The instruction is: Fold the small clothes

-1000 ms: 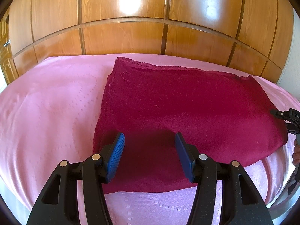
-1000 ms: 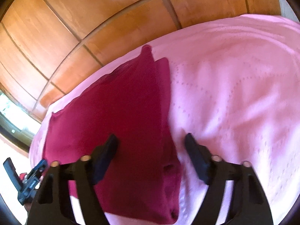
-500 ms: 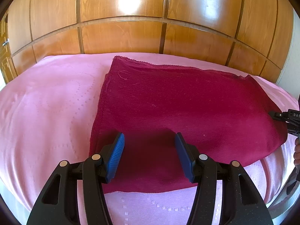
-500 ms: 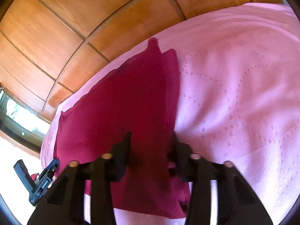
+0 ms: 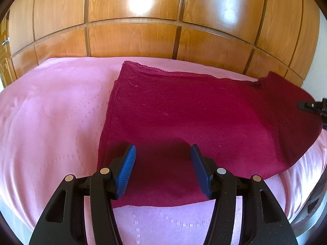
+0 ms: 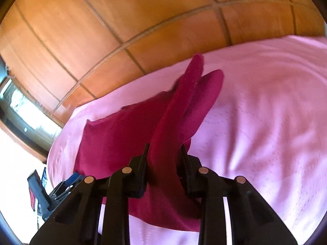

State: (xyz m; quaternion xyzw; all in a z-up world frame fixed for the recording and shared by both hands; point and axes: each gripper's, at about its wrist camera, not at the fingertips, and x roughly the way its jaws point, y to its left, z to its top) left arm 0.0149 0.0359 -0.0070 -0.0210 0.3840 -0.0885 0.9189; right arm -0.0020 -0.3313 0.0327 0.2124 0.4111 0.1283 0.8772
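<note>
The jaws of the right gripper (image 6: 164, 155) are closing, and a raised fold of the dark red cloth (image 5: 194, 118) is pinched between them, its edge lifted off the bed. The jaws of the left gripper (image 5: 163, 167) are held apart above the cloth's near edge, with nothing gripped between the blue pads (image 5: 125, 173). A wooden panelled wardrobe (image 5: 143, 20) is seen behind. The pink bedspread (image 5: 51, 112) is covered in its middle and right part by the cloth, which is laid mostly flat, its far corner drawn up at the right.
</note>
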